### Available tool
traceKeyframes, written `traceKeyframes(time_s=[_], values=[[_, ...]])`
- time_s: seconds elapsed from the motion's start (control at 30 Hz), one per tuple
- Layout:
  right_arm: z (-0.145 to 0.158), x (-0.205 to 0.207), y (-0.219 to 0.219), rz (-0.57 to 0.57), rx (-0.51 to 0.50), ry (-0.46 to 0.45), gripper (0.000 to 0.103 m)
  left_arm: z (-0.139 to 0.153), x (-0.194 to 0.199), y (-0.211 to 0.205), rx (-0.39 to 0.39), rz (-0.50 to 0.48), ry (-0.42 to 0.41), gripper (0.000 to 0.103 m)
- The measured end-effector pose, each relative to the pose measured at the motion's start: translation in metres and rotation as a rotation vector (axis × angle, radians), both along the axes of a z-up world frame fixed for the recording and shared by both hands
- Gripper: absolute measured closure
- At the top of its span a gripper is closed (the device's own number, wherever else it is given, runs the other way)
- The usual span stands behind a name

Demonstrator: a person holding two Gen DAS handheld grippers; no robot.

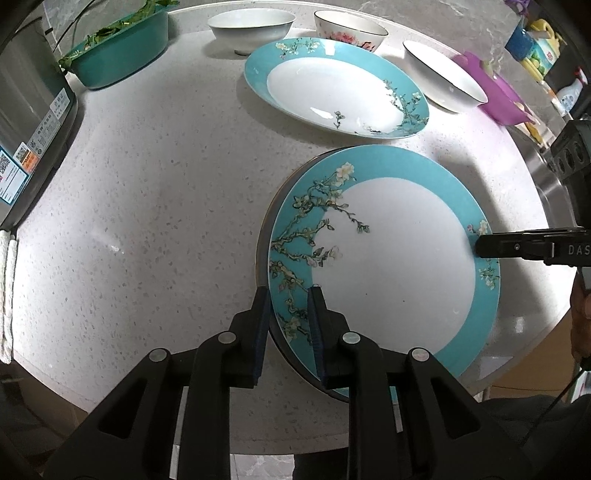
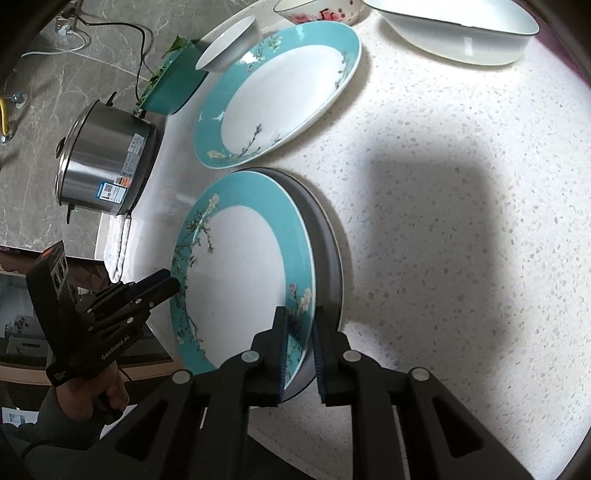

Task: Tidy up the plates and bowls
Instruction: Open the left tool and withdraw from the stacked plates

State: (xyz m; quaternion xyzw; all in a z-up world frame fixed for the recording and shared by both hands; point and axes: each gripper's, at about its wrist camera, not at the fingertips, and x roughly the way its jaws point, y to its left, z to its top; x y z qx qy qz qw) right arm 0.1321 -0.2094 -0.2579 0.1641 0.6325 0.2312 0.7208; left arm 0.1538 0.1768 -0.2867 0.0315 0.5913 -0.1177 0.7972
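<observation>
Teal plate (image 1: pixel 399 258) rim sits between both grippers' fingers.

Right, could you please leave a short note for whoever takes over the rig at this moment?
Left gripper: jaws narrow, astride the rim of the top plate; whether it pinches is unclear.
Right gripper: the same, at another part of that rim.
Top plate lies on a dark plate, slightly off centre. Second plate sits alone behind. White bowl, floral bowl and wide bowl stand singly at the back.
Done: one plate stacked.
Left: let go, probably add the second plate, then nest the bowls.
</observation>
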Motion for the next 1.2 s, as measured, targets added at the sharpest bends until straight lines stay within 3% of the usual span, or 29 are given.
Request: traceKeyframes(time_s=[0.13, 0.2, 0.23, 0.27, 0.3, 0.5, 0.63, 0.73, 0.83, 0.97, 1.03, 1.1, 1.2], values=[[0.001, -0.003, 0.002, -0.013, -0.019, -0.018, 0.086, 0.0, -0.001, 0.001, 0.0, 0.001, -0.017, 0.082], [0.003, -0.004, 0.005, -0.014, -0.036, -0.027, 0.083, 0.0, -0.002, 0.001, -0.007, -0.01, -0.02, 0.074], [0.004, -0.005, 0.006, -0.013, -0.042, -0.032, 0.079, 0.001, -0.003, 0.001, -0.009, -0.016, -0.021, 0.067], [0.005, -0.006, 0.009, -0.008, -0.052, -0.042, 0.077, -0.002, -0.004, 0.0, 0.01, -0.018, -0.014, 0.038], [0.006, -0.008, 0.012, -0.002, -0.064, -0.053, 0.072, -0.003, -0.004, 0.0, 0.014, -0.018, -0.011, 0.021], [0.015, -0.017, 0.032, 0.032, -0.196, -0.143, 0.042, -0.007, -0.01, 0.008, -0.003, -0.007, -0.016, 0.021], [0.017, -0.021, 0.036, 0.016, -0.21, -0.164, 0.039, 0.005, -0.012, 0.016, -0.027, 0.007, -0.059, 0.021], [0.023, -0.023, 0.031, -0.023, -0.212, -0.179, 0.028, 0.02, -0.013, 0.03, -0.098, 0.031, -0.102, 0.021], [0.035, -0.027, 0.017, -0.102, -0.151, -0.204, 0.021, 0.031, -0.008, 0.05, -0.214, 0.092, -0.097, 0.021], [0.055, -0.042, -0.018, -0.269, -0.026, -0.251, 0.016, 0.034, -0.001, 0.083, -0.441, 0.224, -0.011, 0.021], [0.063, -0.049, -0.036, -0.35, 0.047, -0.268, 0.002, 0.036, 0.0, 0.089, -0.484, 0.226, -0.024, 0.021], [0.072, -0.057, -0.057, -0.451, 0.163, -0.285, 0.0, 0.037, 0.004, 0.088, -0.546, 0.18, -0.017, 0.021], [0.083, -0.059, -0.082, -0.532, 0.331, -0.329, 0.0, 0.041, 0.018, 0.082, -0.555, 0.152, -0.006, 0.021]])
